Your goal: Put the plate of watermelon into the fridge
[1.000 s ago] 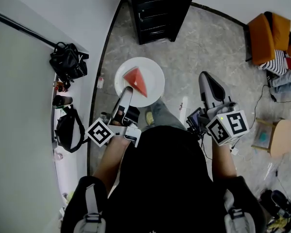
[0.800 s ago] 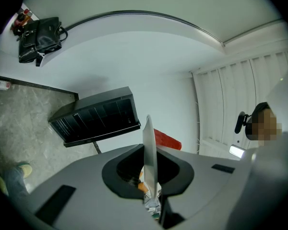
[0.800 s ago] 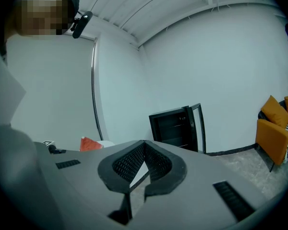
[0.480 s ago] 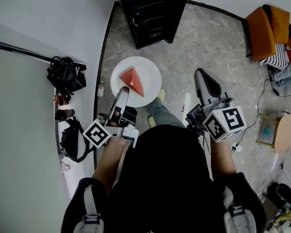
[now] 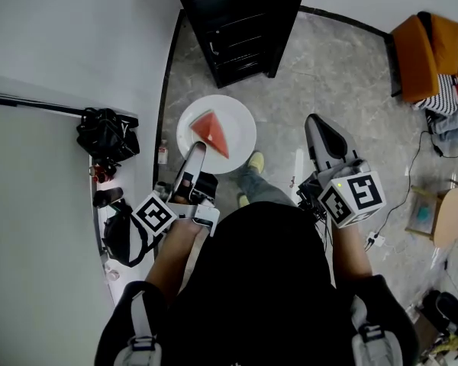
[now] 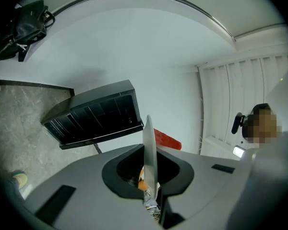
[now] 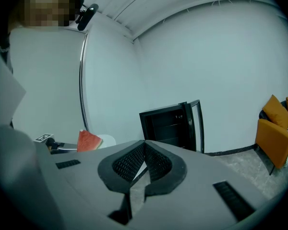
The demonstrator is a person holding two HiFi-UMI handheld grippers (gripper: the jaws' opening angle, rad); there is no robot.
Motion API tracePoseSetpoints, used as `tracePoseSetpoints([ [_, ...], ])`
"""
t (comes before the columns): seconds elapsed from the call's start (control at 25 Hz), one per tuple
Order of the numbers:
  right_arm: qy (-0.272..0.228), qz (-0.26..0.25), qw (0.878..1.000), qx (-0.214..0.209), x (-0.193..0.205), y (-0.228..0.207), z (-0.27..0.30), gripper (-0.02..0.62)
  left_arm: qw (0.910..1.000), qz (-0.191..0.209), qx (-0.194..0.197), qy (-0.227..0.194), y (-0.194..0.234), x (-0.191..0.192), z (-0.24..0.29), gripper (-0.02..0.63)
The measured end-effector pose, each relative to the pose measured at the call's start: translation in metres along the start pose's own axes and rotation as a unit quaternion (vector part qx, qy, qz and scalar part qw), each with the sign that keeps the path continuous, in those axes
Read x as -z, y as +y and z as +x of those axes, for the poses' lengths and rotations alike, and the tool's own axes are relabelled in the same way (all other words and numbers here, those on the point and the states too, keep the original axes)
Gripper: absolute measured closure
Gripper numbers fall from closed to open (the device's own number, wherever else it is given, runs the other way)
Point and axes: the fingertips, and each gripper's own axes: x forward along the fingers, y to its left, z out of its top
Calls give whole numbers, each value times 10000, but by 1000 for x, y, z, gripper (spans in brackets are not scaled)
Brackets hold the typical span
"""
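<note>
A white plate (image 5: 233, 132) carries a red watermelon wedge (image 5: 211, 133) and hangs level above the floor. My left gripper (image 5: 198, 150) is shut on its near rim. In the left gripper view the plate (image 6: 149, 138) stands edge-on between the jaws, with the watermelon (image 6: 167, 140) behind it. A black fridge (image 5: 237, 21) stands ahead with its door open; it also shows as the fridge (image 6: 93, 116) and the fridge (image 7: 175, 123) in the gripper views. My right gripper (image 5: 318, 130) is shut on nothing, to the right of the plate.
A black bag (image 5: 107, 134) lies on a white ledge along the left wall. The person's shoe (image 5: 255, 161) is under the plate. An orange chair (image 5: 427, 52) with clothes, floor cables and a cardboard box (image 5: 446, 216) are at the right.
Both grippers and the plate have moved forward towards the fridge, which now sits closer and larger in the head view. The grip on the plate is unchanged.
</note>
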Motion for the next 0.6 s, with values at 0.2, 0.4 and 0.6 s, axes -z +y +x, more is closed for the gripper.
tracePoseSetpoints([
  [0.2, 167, 44, 9999, 12, -3, -26, 61, 581, 9999, -68, -123, 17, 31, -36, 45, 574],
  [0.4, 136, 57, 9999, -13, -10, -31, 66, 581, 10000, 46, -39, 32, 20, -43, 56, 574],
  [0.6, -1, 20, 10000, -76, -19, -31, 69, 581, 9999, 145, 42, -14, 12, -47, 60, 574],
])
